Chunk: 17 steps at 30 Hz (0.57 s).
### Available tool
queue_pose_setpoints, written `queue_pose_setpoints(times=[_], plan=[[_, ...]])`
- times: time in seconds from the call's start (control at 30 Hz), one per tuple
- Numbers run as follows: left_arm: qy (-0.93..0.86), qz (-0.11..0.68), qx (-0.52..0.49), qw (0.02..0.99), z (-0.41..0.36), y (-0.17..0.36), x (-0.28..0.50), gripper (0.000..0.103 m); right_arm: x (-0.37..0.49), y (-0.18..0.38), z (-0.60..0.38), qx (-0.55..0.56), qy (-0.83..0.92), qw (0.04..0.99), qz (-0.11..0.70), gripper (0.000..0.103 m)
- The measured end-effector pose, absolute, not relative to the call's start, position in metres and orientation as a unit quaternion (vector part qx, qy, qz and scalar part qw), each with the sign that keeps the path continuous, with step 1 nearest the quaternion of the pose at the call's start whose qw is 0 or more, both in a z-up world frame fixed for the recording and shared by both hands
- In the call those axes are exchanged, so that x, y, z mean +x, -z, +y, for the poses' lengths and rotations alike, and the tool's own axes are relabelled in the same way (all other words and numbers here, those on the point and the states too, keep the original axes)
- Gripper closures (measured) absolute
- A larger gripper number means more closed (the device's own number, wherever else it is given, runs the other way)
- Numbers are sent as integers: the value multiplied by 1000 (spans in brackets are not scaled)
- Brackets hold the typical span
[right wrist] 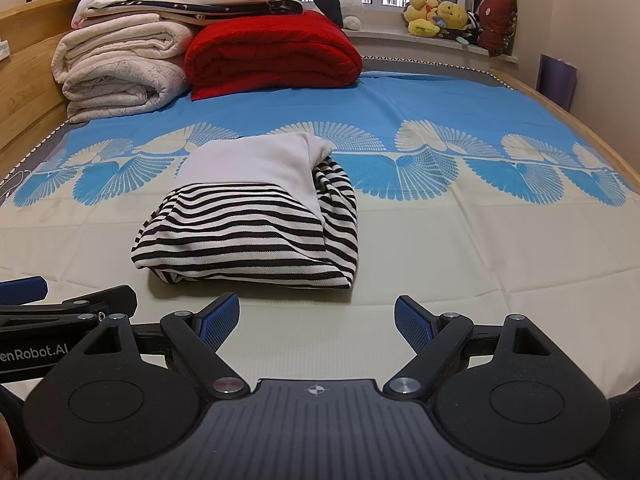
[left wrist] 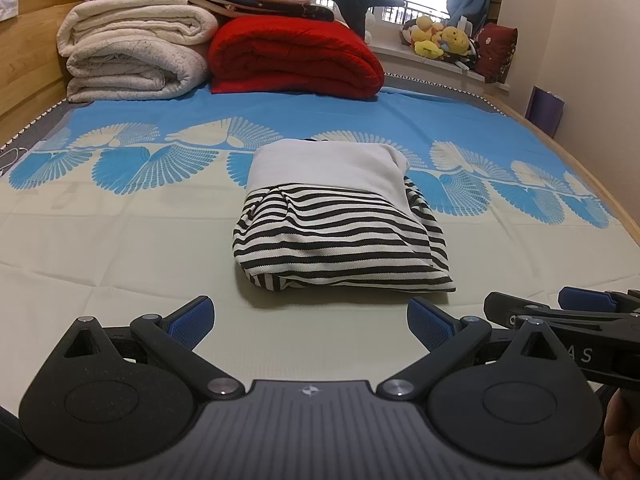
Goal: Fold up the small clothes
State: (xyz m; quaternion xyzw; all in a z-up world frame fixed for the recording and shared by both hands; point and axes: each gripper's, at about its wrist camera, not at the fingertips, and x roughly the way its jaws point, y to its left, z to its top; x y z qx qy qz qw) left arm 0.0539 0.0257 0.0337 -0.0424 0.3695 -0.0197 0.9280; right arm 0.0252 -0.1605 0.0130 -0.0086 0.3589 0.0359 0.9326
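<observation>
Left gripper point(left wrist: 310, 320) and right gripper point(right wrist: 316, 322): both spread wide, empty, side by side. Striped shirt point(left wrist: 340, 236) folded on bed sheet point(left wrist: 120, 248), just ahead. I judge it light, soft, floppy; I pinch near hem corners.

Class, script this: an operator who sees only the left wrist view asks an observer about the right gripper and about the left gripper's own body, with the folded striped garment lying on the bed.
Operator: I see the right gripper only side-on. Are its fingers open?
Observer: Yes. The right gripper is spread wide with nothing between its fingers; bare bed sheet separates them from the striped garment.
Operator: Is there anything on the side of my left gripper?
Observer: White lettering ending in "enRobot.AI", cut off by the frame edge.
</observation>
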Motion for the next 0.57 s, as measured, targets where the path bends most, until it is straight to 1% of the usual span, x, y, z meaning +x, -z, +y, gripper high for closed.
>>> queue_pose_setpoints(times=[0.57], plan=[[22, 369, -44, 928, 23, -35, 53, 0, 25, -11, -159, -9, -35, 932, 361, 17]])
